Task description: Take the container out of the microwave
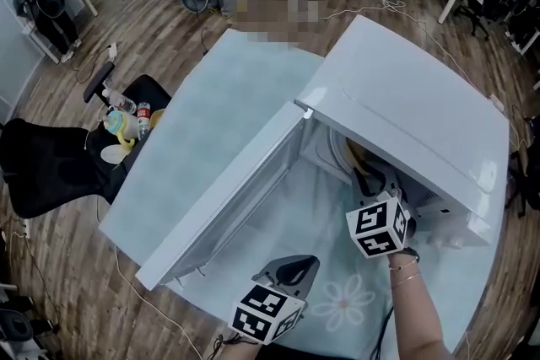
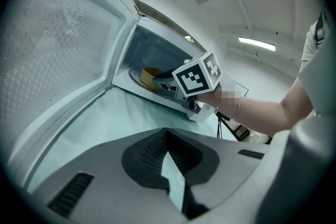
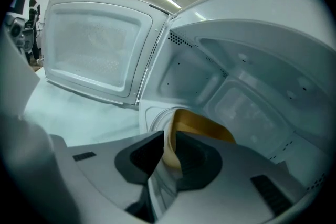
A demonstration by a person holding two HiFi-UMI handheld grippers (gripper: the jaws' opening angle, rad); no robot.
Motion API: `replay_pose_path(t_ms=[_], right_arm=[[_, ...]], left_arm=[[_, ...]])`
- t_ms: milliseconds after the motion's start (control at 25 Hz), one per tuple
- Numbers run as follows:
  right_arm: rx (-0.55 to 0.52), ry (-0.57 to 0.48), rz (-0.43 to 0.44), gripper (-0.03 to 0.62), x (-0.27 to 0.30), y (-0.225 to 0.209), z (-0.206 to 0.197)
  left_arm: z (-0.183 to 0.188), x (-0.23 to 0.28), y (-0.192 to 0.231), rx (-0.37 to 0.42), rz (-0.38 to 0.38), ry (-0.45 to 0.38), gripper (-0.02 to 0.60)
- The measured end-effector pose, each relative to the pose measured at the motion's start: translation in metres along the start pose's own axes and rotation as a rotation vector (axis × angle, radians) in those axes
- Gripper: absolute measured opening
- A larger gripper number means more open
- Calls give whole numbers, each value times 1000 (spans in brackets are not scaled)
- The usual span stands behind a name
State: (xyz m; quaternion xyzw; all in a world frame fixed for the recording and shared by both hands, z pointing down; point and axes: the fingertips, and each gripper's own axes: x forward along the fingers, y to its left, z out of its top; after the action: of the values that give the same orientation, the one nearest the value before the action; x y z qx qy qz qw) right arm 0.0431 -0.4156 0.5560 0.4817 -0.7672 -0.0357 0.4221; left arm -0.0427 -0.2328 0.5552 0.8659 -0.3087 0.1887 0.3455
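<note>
My right gripper (image 3: 169,150) was reaching into the open microwave (image 1: 422,118), and its jaws were closed on the near wall of the yellow container (image 3: 202,124). One dark pad sat outside the wall and the other inside it. The container was still in the cavity, at the front of the round glass plate (image 3: 152,115), and it looked tilted in the grip. From the head view I could see only the rear of that gripper and its marker cube (image 1: 379,223) at the mouth of the oven; the jaws themselves were inside, out of sight.

My left gripper (image 2: 169,159) hung outside, low over the table (image 1: 219,110) and in front of the microwave. Its jaws were drawn together with only a thin pale slit between the pads, and they held nothing. Its camera looked across the pale cloth toward the oven, where the container showed as a yellow edge beyond the right gripper.

The door (image 1: 224,211) stood swung wide to the left, its inner face toward the cavity.
</note>
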Motion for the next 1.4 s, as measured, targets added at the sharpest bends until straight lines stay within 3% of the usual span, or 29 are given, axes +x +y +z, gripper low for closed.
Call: replay_pose_path(t_ms=[320,560,720,1200,1400], right_arm=[[-23,50,75,35,5,9,-2],[-12,30,56,34,-3,15,0],[44,-21,65,34,-20,25,11],[13,-46,100,34,-73,56,24],[54,-48,109,34,-94,68,23]], left_arm=[[8,-3,0,8,-9,-21,14],[10,-7,2,4,-7,-35,14],[8,-12,-1,-5,-16,-41,14],[17,-37,-6,32,-25,-87,14],[22,-50,-10,62,-20,-104,14]])
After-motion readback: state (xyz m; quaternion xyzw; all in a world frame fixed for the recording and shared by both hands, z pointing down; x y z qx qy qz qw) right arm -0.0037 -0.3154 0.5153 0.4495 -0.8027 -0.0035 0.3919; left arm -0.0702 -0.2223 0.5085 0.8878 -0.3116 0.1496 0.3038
